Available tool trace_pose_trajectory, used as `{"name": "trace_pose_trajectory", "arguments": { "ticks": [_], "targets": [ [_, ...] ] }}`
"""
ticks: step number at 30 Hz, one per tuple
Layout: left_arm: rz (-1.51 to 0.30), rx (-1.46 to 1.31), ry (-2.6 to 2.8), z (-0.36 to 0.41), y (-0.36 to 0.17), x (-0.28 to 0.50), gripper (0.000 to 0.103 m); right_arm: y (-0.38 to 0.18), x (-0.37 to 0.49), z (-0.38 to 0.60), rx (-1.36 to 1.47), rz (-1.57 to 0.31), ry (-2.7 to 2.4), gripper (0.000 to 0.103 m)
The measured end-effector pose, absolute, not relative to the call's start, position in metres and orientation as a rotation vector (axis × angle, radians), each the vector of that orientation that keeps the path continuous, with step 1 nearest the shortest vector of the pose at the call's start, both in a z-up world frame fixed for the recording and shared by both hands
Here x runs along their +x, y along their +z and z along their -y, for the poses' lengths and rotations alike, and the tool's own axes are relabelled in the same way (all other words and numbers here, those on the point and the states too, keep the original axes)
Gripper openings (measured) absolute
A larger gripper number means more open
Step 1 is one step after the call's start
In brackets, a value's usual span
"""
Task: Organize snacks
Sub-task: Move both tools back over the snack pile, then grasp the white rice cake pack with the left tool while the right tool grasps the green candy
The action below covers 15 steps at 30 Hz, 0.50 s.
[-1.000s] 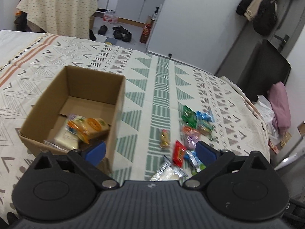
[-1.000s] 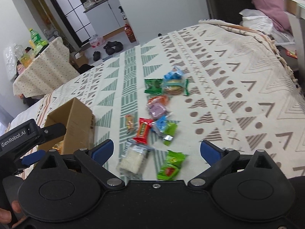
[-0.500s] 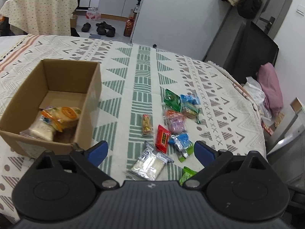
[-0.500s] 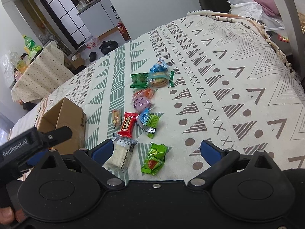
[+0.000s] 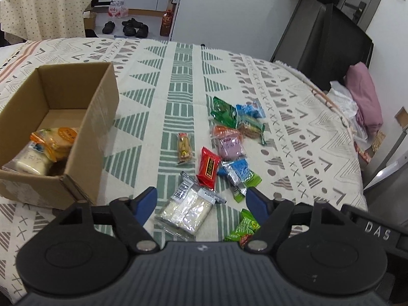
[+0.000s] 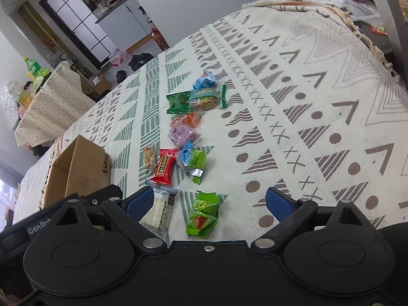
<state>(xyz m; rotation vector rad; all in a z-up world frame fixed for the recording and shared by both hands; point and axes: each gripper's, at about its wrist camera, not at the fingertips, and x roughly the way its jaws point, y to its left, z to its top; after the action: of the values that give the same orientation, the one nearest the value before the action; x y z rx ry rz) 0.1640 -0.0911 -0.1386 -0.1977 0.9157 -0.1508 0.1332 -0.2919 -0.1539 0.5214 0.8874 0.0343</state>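
1. Corrugated cardboard box [image 5: 84, 117] sits on the woven patterned bedspread [image 5: 293, 117], a couple of crinkly packs inside.
2. Left gripper [image 5: 201, 199] fingers have just been closing, still apart around the clear rectangular white pack [image 5: 186, 209], not pressing.
3. Right gripper [image 6: 209, 199] fingers wide, also just narrowing a bit, over the shiny green pack [image 6: 202, 214].

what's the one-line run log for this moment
left gripper: closing over white packet | right gripper: closing, over green packet | box: two snacks in

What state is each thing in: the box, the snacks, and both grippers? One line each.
cardboard box: open, partly filled.
white cracker packet: flat, sealed, between the pads, untouched.
green snack packet: flat on the cloth.
left gripper: open, jaws just closing.
right gripper: open, jaws just closing.
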Motion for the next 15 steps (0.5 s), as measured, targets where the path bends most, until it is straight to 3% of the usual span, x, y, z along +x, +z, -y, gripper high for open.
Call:
{"name": "trace_pose_trajectory", "arguments": {
  "ticks": [4,13,15],
  "targets": [
    [-0.961,-0.194,-0.153,0.098,-0.152,0.171,0.063,-0.163,0.137,0.299,0.568,-0.911,0.028,0.089],
    [-1.000,-0.107,-0.119,0.116,-0.180,0.186,0.061,-0.186,0.155,0.300,0.619,-0.981,0.063,0.083],
    [-1.023,-0.105,-0.112,0.117,-0.188,0.190,0.061,-0.192,0.158,0.300,0.642,-1.003,0.078,0.078]
  ]
}}
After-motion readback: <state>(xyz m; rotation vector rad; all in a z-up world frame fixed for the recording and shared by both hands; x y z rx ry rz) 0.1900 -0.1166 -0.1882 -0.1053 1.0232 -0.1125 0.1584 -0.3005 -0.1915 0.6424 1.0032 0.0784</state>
